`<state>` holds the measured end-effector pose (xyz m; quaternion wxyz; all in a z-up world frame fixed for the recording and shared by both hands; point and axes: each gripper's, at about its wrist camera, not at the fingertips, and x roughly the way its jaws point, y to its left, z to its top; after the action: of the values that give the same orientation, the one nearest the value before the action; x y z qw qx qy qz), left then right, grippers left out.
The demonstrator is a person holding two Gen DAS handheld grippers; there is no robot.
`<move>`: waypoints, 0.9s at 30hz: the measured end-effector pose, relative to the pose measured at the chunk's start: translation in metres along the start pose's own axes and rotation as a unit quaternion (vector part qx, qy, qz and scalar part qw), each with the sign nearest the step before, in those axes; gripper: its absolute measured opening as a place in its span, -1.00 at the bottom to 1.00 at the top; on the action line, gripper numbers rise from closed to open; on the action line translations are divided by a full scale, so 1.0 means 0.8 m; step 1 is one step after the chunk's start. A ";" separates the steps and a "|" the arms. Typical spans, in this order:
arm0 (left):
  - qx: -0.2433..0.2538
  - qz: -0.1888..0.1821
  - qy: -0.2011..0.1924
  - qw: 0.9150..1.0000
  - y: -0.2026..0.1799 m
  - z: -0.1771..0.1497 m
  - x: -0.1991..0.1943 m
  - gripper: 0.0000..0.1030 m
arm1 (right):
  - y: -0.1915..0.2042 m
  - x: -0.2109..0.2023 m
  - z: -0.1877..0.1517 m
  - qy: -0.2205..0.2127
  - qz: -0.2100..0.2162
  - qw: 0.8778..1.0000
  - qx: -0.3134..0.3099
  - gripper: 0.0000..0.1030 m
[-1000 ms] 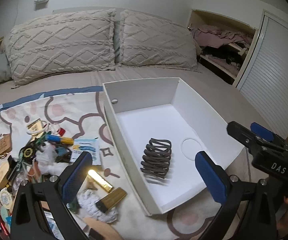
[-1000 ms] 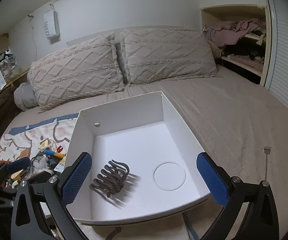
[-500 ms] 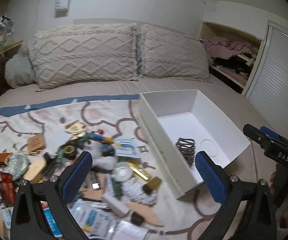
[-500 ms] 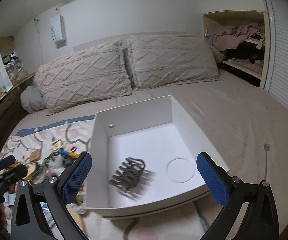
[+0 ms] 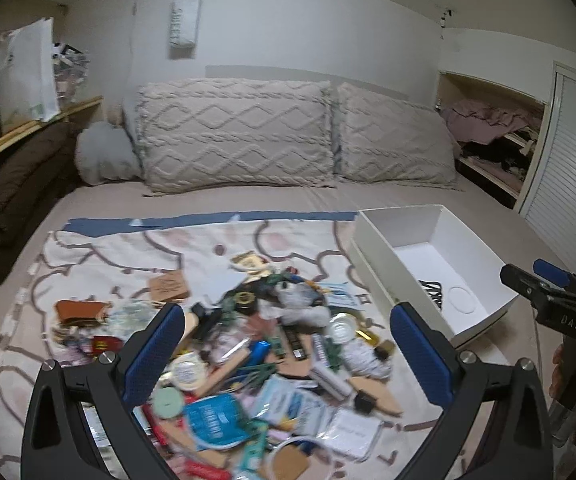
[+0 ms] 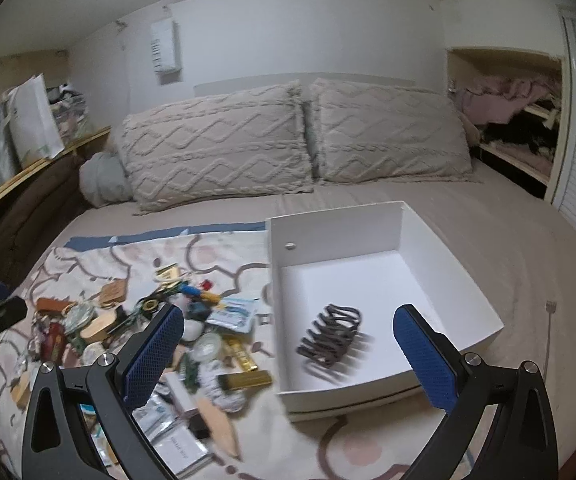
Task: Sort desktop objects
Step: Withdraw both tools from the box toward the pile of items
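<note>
A heap of small objects [image 5: 271, 344] lies on a patterned cloth [image 5: 99, 248] on the bed: packets, round tins, tags, a gold bar-shaped thing [image 6: 243, 380]. To its right stands a white open box [image 5: 372, 240] [image 6: 484, 312] holding a dark hair claw clip [image 6: 330, 336] [image 5: 432, 290]. My left gripper [image 5: 288, 354] hovers open above the heap, nothing between its blue pads. My right gripper [image 6: 290, 354] is open too, raised over the box's near left corner. The right gripper's body shows at the left wrist view's right edge.
Two knitted pillows [image 5: 235, 136] lean against the wall at the head of the bed. A wooden rail and dark bedding [image 5: 15, 176] line the left side. An open cupboard with clothes [image 5: 488, 136] and a louvred door stand on the right. Bare sheet lies beyond the box.
Both grippers have pulled back and up from the box. The left one swung left, so the heap now sits between its fingers. The clip stays in the box.
</note>
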<state>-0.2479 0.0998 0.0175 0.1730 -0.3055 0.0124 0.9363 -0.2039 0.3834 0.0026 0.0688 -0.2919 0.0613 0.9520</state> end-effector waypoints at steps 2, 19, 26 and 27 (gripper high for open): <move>0.001 0.010 -0.007 1.000 0.011 -0.004 -0.014 1.00 | 0.017 -0.005 -0.003 0.000 0.011 1.000 -0.006 1.00; -0.007 0.053 -0.034 0.998 0.081 -0.066 -0.097 1.00 | 0.094 -0.041 -0.041 -0.001 0.063 0.998 -0.008 1.00; -0.022 0.065 -0.020 0.997 0.095 -0.124 -0.095 1.00 | 0.108 -0.047 -0.072 0.008 0.073 0.997 -0.018 1.00; -0.024 0.069 -0.015 0.997 0.097 -0.134 -0.093 1.00 | 0.110 -0.046 -0.077 0.011 0.074 0.997 -0.020 1.00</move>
<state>-0.1570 -0.0104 -0.0332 0.1008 -0.2936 0.0088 0.9505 -0.1546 0.2837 -0.0209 -0.0084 -0.2983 0.0640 0.9523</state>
